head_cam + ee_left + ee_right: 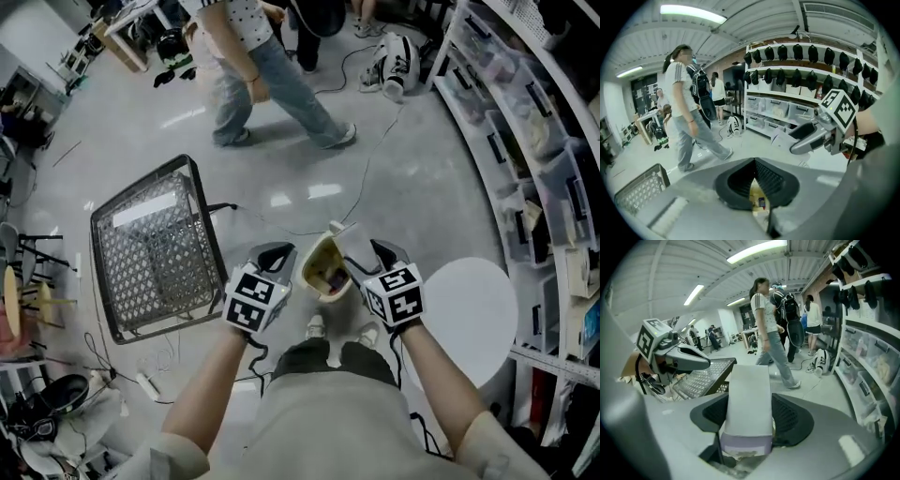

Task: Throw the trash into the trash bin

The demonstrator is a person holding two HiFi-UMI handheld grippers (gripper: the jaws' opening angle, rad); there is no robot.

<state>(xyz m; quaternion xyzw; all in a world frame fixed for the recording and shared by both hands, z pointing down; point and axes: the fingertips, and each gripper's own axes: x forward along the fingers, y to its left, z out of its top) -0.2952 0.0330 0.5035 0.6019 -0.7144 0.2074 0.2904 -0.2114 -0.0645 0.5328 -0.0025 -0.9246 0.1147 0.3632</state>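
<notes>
Clamping one carton (323, 267) between their jaws, left gripper (284, 253) and right gripper (363, 251) hang over glossy floor (394, 178); contents indistinct.

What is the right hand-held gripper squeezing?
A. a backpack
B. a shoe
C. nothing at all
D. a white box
D: in the right gripper view, the right hand-held gripper has its jaws pressed against both sides of a white box that sticks out ahead of them.
</notes>
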